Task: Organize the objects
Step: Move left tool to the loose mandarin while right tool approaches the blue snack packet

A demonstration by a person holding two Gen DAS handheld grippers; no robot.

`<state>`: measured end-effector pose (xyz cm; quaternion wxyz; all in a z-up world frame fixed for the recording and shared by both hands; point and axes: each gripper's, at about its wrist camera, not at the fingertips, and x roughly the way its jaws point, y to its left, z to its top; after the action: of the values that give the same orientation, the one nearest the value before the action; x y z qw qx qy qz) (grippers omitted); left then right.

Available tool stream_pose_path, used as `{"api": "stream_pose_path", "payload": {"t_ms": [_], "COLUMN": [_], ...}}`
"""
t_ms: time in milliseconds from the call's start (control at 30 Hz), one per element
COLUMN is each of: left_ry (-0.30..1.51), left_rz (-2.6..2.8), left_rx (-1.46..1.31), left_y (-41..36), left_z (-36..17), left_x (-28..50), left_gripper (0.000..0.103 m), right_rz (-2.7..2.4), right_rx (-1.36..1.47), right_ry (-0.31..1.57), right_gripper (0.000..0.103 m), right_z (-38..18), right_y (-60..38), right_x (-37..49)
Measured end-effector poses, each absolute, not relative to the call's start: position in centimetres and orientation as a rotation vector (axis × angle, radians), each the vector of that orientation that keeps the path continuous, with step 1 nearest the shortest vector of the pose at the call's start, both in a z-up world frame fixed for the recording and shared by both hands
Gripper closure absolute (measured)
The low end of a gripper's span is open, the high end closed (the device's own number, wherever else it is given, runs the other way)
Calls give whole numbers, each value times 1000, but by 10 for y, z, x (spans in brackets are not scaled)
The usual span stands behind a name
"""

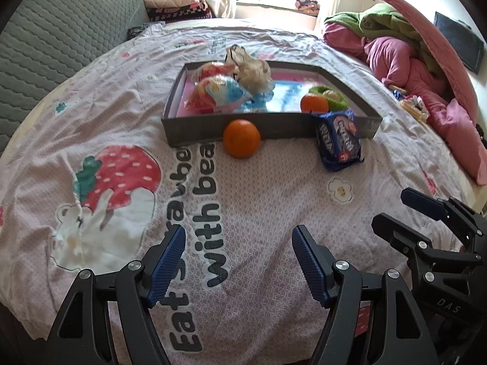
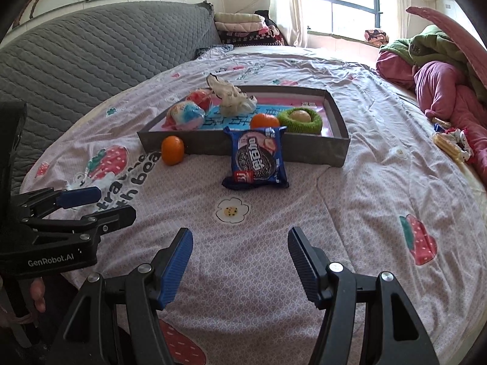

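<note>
the right gripper (image 2: 240,261) and left gripper (image 1: 239,261) hovered spread and empty over the bedsheet (image 2: 350,213). against the tray (image 2: 304,152) wall leaned the cookie packet (image 2: 257,159) and a loose orange (image 2: 172,150); a clumsy nudge could roll the orange away.

left claw (image 1: 239,261) agape, right claw (image 2: 240,266) agape
</note>
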<state>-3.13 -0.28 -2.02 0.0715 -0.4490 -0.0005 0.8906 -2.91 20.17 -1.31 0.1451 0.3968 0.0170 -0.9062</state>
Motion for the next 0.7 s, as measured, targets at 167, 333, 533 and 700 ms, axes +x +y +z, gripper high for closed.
{"api": "stream_pose_path", "payload": {"t_ms": [167,333,533,700], "left_ry": [-6,-4,-4,-2], "left_rz": [2653,2643,2640,2644], "left_rx": [-1375,-1375,-1374,-1374], "left_y": [-1,0,1,2], "left_z": [-32,-37,-40,-41], "left_x": [-37,-42,-49,-54], "left_gripper": [29,29,29,29], "right_rz": [-2610,-2612,-2616,-2617], "right_rx": [1165,1180,1193,1203], "right_ry": [40,28,18,15], "right_gripper": [39,38,38,38], "right_z": [-20,-26,-31,-35], "right_y": [201,202,204,204], "right_x": [-37,-44,-51,-56]}}
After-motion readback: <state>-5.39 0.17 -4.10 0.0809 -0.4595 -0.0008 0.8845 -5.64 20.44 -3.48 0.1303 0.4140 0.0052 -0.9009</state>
